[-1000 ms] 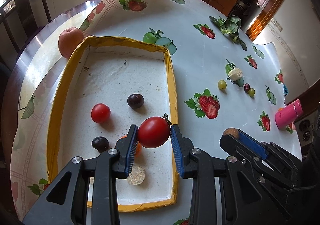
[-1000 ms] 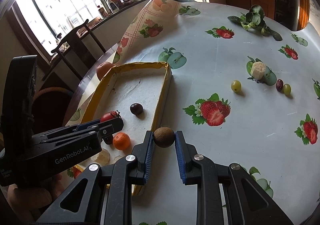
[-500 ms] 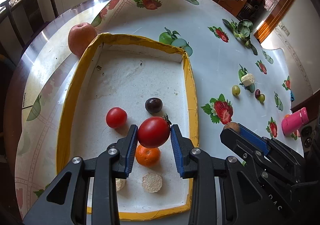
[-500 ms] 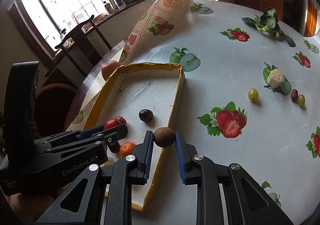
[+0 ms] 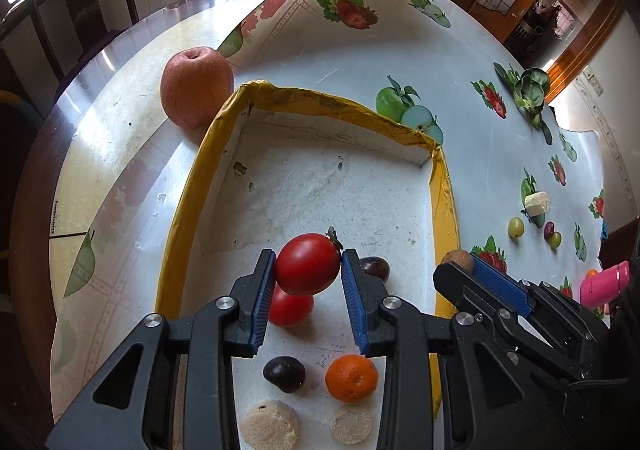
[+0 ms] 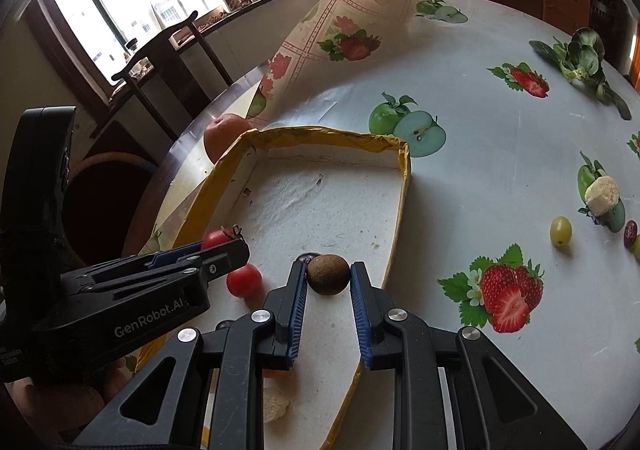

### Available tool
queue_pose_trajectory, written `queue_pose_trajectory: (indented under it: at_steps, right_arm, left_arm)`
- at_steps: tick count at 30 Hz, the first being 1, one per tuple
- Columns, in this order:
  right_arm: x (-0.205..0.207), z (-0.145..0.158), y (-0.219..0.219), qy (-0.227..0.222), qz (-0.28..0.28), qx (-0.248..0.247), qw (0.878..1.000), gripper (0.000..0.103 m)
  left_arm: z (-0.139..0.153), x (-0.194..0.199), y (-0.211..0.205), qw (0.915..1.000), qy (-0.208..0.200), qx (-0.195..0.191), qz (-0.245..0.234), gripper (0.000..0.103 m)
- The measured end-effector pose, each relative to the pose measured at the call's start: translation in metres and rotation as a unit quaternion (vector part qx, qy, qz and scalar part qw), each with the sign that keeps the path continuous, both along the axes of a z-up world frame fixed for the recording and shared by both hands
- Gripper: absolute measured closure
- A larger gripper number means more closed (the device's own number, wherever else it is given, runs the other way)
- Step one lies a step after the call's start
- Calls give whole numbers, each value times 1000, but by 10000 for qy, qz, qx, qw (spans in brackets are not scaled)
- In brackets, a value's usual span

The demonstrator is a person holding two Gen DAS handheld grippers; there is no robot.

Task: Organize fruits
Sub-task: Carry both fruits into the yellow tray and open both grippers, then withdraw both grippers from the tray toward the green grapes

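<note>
Red tomato [image 5: 307, 264], brown fruit [image 6: 327, 274], yellow-rimmed tray [image 5: 444, 186], fruit-print tablecloth [image 6: 480, 186].

Left wrist view: close, steeply downward along its blue-padded fingers [image 5: 262, 302] into the shallow yellow-rimmed white tray [image 5: 180, 210]. Right wrist view: equally close, from the tray's [image 6: 405, 186] right side, angled toward the windows. Both share the tray, the fruit-printed tablecloth [image 5: 500, 178] [image 6: 500, 178] and the opposite gripper.

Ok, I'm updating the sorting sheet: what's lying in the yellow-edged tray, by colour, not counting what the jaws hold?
Red round tomato: 1
Dark purple round plums: 2
Orange round mandarin: 1
Beige flat discs: 2
Total: 6
</note>
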State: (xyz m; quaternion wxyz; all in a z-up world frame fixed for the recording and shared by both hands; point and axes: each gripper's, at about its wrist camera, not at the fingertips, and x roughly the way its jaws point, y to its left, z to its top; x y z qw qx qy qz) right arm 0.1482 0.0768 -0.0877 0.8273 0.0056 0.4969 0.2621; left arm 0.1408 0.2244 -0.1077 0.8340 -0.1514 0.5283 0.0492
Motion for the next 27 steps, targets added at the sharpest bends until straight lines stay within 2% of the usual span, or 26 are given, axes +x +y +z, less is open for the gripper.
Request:
queue_pose_trajectory:
  at_steps: [6, 13, 15, 21, 24, 26, 27]
  right_arm:
    - [25, -21, 27, 30, 212, -297, 9993, 81]
    - [37, -44, 38, 179, 325, -403, 9985, 81]
    - [38, -47, 40, 160, 353, -454, 9982, 80]
    - [39, -47, 40, 196, 401, -432, 9981, 79]
    - [38, -41, 33, 201, 347, -362, 9985, 73]
    - [36, -35, 28, 162, 297, -298, 9990, 66]
    - [35, -32, 25, 146, 278, -260, 9992, 65]
  left_arm:
    - [-18, 17, 11, 9997, 194, 99, 86, 72]
    - [-36, 22, 16, 9989, 390, 240, 91, 72]
    - [-36, 22, 14, 9985, 400, 371, 82, 72]
    - [-35, 24, 13, 9978, 493, 431, 115, 71]
    - [-28, 21, 13, 9978, 435, 466, 172, 65]
    - [-21, 19, 11, 9979, 346, 508, 221, 50]
    - [-17, 16, 11, 9980, 295, 512, 231, 48]
